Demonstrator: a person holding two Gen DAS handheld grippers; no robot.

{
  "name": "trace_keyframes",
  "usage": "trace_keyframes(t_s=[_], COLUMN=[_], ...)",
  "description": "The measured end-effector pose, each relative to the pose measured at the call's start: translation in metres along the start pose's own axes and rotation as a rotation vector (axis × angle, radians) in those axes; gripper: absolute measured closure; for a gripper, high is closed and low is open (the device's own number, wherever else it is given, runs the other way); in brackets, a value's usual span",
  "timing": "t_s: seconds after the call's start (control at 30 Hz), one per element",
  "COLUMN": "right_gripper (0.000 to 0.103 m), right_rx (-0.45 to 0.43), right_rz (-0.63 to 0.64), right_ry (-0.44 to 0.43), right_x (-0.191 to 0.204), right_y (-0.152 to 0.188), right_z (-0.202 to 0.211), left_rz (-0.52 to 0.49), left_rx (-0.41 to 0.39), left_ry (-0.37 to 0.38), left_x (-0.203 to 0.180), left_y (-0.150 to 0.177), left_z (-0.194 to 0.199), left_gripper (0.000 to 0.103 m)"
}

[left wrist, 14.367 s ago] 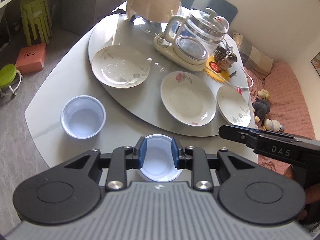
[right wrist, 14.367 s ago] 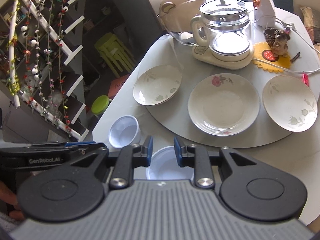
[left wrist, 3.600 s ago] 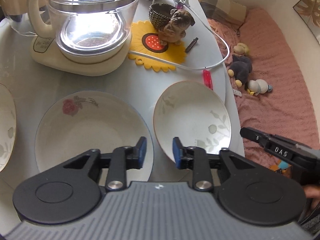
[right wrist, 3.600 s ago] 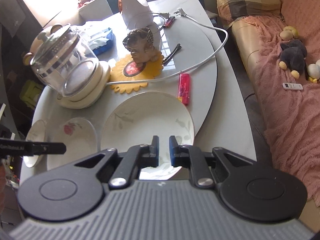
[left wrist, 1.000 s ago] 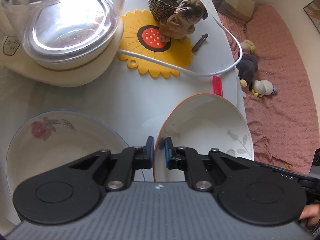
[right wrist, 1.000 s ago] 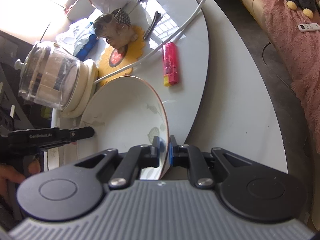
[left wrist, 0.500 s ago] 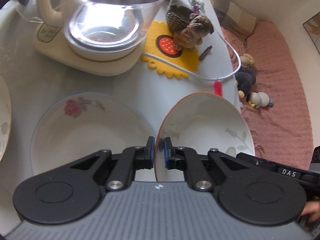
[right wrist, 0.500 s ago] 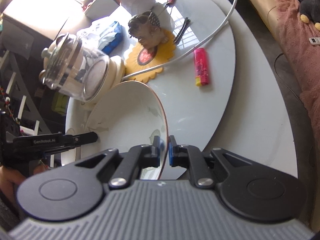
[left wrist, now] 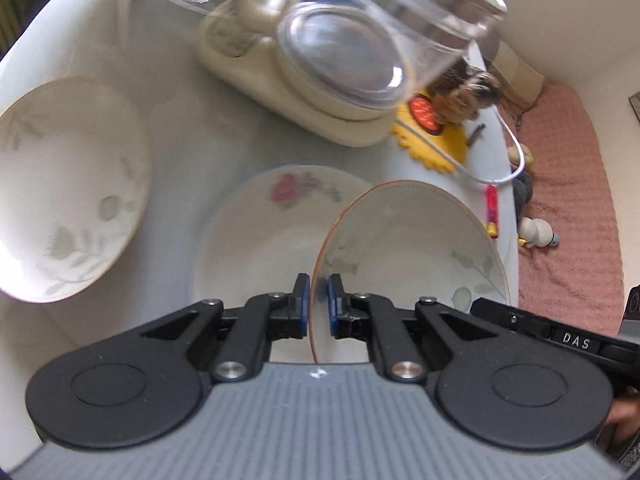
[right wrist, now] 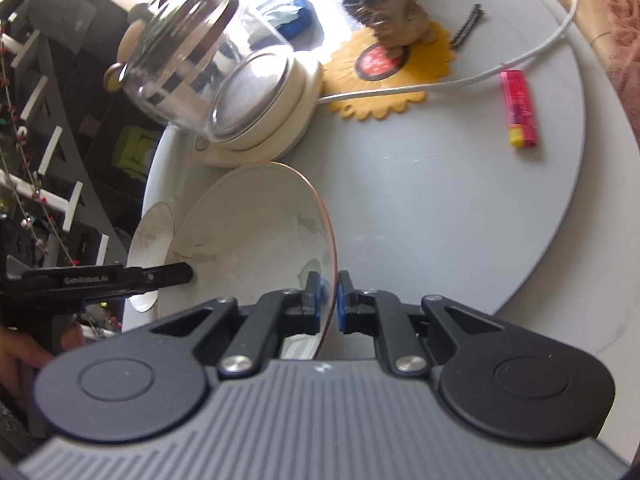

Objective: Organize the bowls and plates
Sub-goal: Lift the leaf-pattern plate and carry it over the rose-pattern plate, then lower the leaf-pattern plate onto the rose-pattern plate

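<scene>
Since a second ago, we carried the leaf plate [left wrist: 416,240] leftward, over the rose plate [left wrist: 264,232].
Both the left gripper [left wrist: 318,304] and the right gripper [right wrist: 329,298] pinch its rim on opposite sides, to keep it level for stacking. Farther on the grey table [right wrist: 440,184] stands the glass kettle [left wrist: 360,40]; beyond, at the right, pink bedding.

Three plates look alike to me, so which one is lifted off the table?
The orange-rimmed leaf plate, tilted, pinched at opposite rims; the others lie flat.
</scene>
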State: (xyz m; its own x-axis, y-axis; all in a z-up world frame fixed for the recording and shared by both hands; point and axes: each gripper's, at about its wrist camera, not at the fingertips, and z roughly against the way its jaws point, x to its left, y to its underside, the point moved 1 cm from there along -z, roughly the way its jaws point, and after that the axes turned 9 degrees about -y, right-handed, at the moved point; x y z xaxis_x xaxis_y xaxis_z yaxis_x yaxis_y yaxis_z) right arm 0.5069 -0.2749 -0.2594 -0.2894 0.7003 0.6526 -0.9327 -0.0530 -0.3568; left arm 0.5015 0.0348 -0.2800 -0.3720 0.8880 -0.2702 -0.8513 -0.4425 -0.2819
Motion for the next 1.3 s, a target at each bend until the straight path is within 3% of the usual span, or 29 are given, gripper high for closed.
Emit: trace_keyframes(t_s=[0.27, 0.47, 0.7, 0.97, 1.07, 1.3], right_gripper=[0.092, 0.091, 0.089, 0.09, 0.091, 0.089], right_rx=[0.022, 0.048, 0.029, 0.022, 0.02, 0.025], right_rz=[0.038, 0.048, 0.048, -0.037, -0.045, 0.003], right_ry=[0.019, 0.063, 0.098, 0.119, 0.109, 0.139], right_x=[0.029, 0.042, 0.044, 0.023, 0.021, 0.03], right_y=[-0.003, -0.002, -0.002, 0.002, 0.004, 0.002], right_z=[-0.043, -0.068, -0.071, -0.069, -0.069, -0.073], left_rz=[0.064, 0.087, 0.059, 0.049, 0.071, 0.013], left_rx=[-0.011, -0.008, -0.008, -0.004, 0.004, -0.034], left_ry=[0.004, -0.022, -0.016, -0.013, 0.039, -0.011], left_x=[0.052, 0.069, 0.066, 0.058, 0.055, 0.036], left_y=[0.003, 0.006, 0.002, -0.007, -0.011, -0.008], left_z=[-0.005, -0.012, -0.01, -0.014, -0.013, 0.0], left_gripper=[0.093, 0.092, 0.092, 0.092, 0.092, 0.092])
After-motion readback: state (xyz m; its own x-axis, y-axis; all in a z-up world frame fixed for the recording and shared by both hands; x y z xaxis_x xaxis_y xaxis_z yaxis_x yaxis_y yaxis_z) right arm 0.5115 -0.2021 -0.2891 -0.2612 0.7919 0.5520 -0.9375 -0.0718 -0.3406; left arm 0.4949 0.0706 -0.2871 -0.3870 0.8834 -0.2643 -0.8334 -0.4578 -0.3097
